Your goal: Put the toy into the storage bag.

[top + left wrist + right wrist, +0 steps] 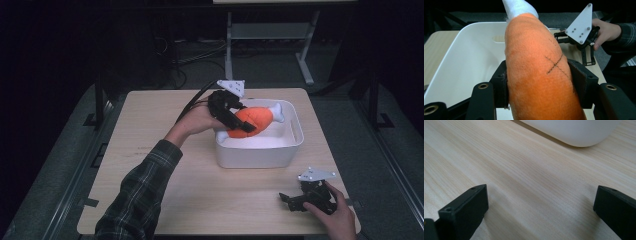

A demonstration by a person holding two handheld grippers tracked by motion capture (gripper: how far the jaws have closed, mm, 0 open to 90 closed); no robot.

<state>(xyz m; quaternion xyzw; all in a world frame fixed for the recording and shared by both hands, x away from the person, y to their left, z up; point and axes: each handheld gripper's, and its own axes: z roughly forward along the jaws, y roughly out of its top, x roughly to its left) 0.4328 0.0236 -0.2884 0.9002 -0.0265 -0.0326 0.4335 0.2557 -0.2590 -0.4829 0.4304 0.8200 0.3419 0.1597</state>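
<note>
The left tool (239,121) grips the orange plush drumstick (252,121) tight between its jaws, over the white bin (260,152) near the tabletop's (165,200) far edge. The right tool (295,199) rests by the near right corner, jaws spread wide, holding nothing.

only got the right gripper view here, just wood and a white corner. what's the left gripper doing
Observer: The left gripper is shut on an orange plush drumstick, holding it over the white bin.
Operator: is the toy inside the bin yet
Observer: Its white bone end points toward the bin's far side; whether the toy touches the bin floor, I cannot tell.
Operator: where's my right gripper relative to that bin
Observer: The right gripper sits low at the table's near right corner, jaws open, apart from the bin.
</note>
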